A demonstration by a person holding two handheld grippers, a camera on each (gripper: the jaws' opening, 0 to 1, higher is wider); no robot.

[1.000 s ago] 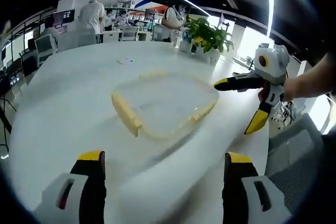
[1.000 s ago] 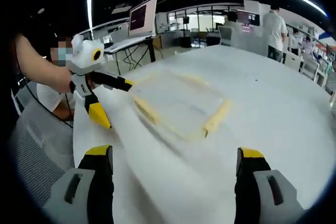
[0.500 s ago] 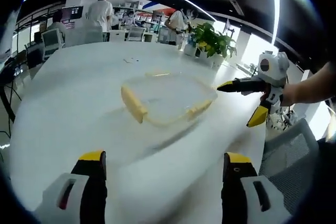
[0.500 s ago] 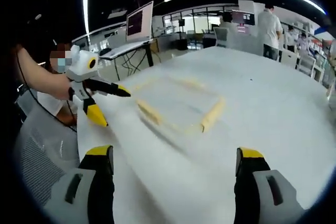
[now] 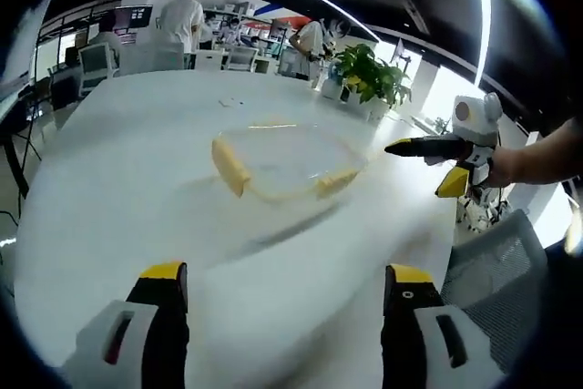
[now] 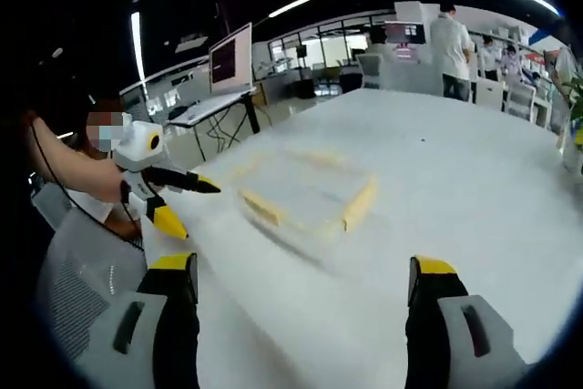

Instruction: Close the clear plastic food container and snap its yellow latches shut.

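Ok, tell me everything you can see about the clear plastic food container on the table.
The clear plastic food container is a shallow, roughly rectangular see-through box with yellow latches along its sides. It lies flat on the white table, out toward the middle. Its lid looks to be on, though blur makes it hard to tell whether the latches are snapped down. Nothing touches it: the right gripper hangs open beside it, apart from its edge, and the left gripper is likewise clear of it.
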